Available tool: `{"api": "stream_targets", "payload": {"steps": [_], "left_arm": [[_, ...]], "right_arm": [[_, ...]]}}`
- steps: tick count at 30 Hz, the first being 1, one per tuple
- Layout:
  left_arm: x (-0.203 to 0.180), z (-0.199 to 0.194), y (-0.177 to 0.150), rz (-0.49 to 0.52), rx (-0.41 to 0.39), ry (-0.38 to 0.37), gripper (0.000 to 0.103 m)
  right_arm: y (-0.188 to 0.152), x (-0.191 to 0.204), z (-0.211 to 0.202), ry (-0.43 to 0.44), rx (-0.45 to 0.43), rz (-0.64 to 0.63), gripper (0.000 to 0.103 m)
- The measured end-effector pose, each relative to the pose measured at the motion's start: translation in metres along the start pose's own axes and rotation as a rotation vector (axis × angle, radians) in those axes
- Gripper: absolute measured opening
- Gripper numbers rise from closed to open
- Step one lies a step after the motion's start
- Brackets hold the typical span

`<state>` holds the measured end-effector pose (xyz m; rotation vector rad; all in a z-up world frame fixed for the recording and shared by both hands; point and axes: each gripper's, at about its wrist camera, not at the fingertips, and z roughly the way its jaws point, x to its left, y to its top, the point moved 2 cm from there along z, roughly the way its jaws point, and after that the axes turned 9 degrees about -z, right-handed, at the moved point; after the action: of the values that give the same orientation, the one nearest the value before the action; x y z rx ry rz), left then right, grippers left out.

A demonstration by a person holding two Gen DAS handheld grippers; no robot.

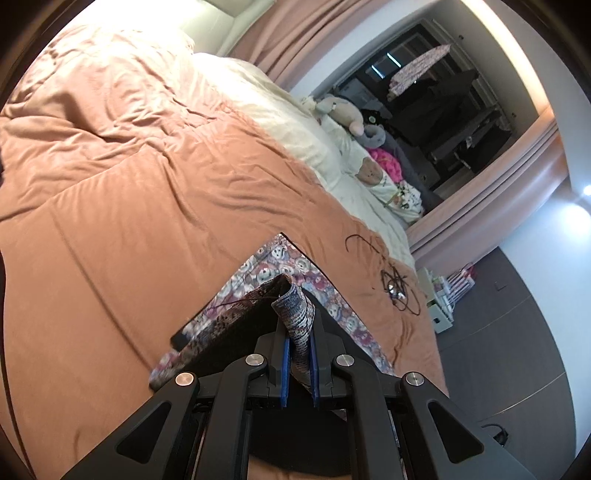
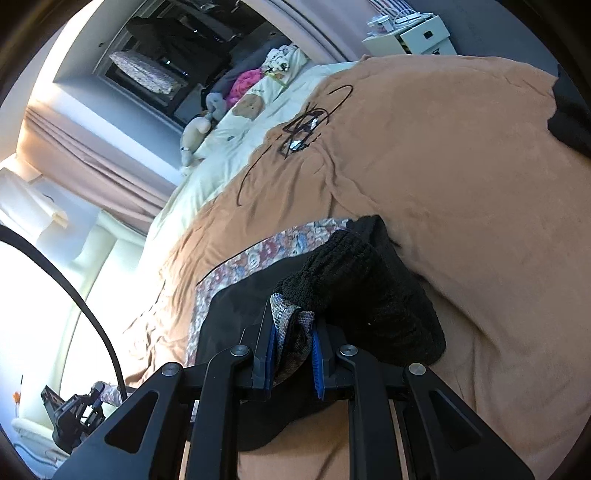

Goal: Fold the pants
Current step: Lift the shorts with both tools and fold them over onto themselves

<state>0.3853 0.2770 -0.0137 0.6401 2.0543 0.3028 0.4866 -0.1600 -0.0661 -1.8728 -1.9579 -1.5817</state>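
The pants (image 1: 273, 269) have a bear-and-flower print outside and a dark lining, and lie on the orange blanket (image 1: 147, 184). My left gripper (image 1: 298, 343) is shut on a folded edge of the printed cloth, which is lifted between the blue pads (image 1: 284, 365). In the right wrist view, my right gripper (image 2: 293, 339) is shut on another bunched corner of the pants (image 2: 255, 258), beside a black knitted band (image 2: 354, 266) that drapes to the right. The dark lining faces up below the fingers. What seems to be the left gripper (image 2: 74, 410) shows at the lower left with printed cloth.
A tangle of black cable (image 1: 397, 288) (image 2: 303, 125) lies on the blanket beyond the pants. Plush toys (image 1: 343, 110) and cream bedding (image 1: 295, 122) sit further off. A dark garment (image 2: 569, 118) lies at the blanket's right edge. White boxes (image 2: 417, 33) stand past the bed.
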Motion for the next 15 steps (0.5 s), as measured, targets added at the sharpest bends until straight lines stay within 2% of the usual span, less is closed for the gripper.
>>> {"api": "stream_targets", "payload": {"steps": [15], "left_arm": [[-0.017,0.137,0.048,0.084,0.079,0.089,0.009]], "right_arm": [[0.035,0.003,0.069,-0.093,0.037,0.048,0.016]]}}
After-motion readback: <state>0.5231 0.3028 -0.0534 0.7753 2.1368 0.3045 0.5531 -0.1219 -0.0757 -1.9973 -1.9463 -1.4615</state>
